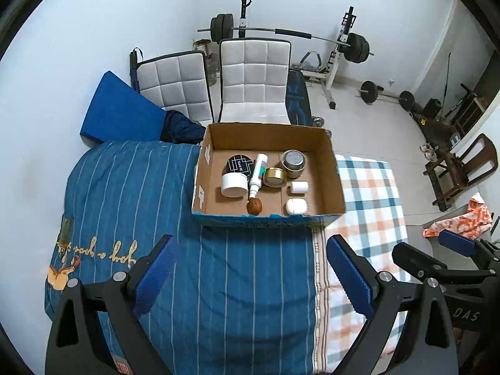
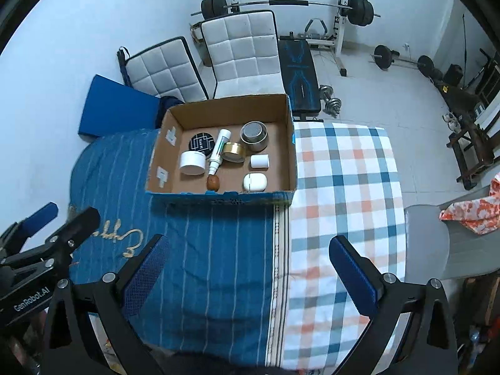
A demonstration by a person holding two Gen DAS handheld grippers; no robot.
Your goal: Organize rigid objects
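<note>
An open cardboard box (image 1: 328, 168) (image 2: 289, 143) sits on the bed. Inside lie a black round tin (image 1: 240, 163) (image 2: 202, 142), a white jar (image 1: 233, 184) (image 2: 192, 162), a white tube (image 1: 257, 175) (image 2: 218, 151), a gold tin (image 1: 275, 177) (image 2: 233, 151), a silver can (image 1: 293, 163) (image 2: 254, 136), a brown ball (image 1: 254, 206) (image 2: 213, 182), a white cap (image 1: 299, 187) (image 2: 259, 161) and a white case (image 1: 295, 207) (image 2: 255, 182). My left gripper (image 1: 250, 268) is open and empty over the blue cover. My right gripper (image 2: 248, 265) is open and empty, nearer than the box.
The bed has a blue striped cover (image 1: 140, 193) (image 2: 203, 234) and a checked sheet (image 1: 368, 193) (image 2: 340, 187). Two white chairs (image 1: 253, 75) (image 2: 243, 50), a blue pad (image 1: 118, 109) and a weight bench (image 2: 300, 75) stand behind. A wooden chair (image 1: 459, 168) is at right.
</note>
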